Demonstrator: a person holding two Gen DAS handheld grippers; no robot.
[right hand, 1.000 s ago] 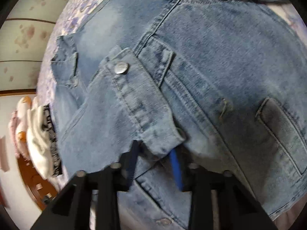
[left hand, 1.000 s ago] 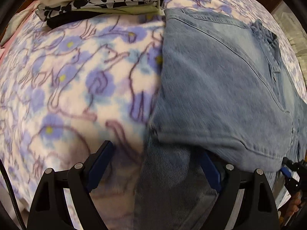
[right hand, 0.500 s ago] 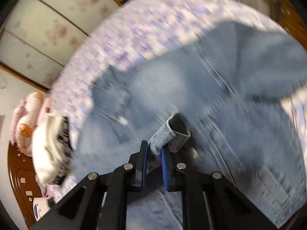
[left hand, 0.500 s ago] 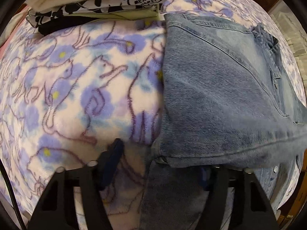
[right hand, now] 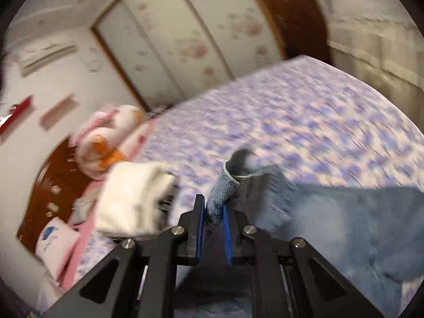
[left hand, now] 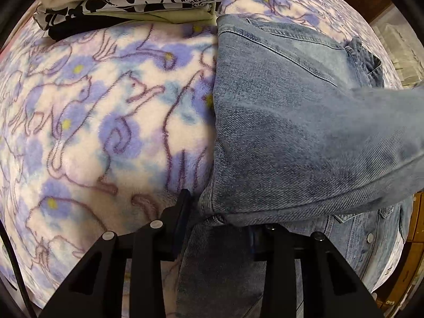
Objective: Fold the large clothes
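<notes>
Both black 2-finger grippers pinch the faded blue denim jacket (left hand: 291,132): left gripper (left hand: 220,228) anchoring its edge, right gripper (right hand: 212,220) lifting the cuff (right hand: 225,185) above it to fold.

In the left wrist view, the faded blue denim jacket (left hand: 291,132) covers the right blue pad of the left gripper (left hand: 220,225); whether those jaws pinch the cloth cannot be told. A lifted sleeve at the right edge is smeared and cut off. The stack of folded clothes (left hand: 137,2) at the top is cropped by the frame.

The right wrist view is motion-blurred: the purple cat-print fleece blanket (right hand: 304,122) shows only streaks, the white folded garment (right hand: 132,198) at lower left has no clear edges, and small items on the brown wooden headboard (right hand: 50,185) are unreadable.
</notes>
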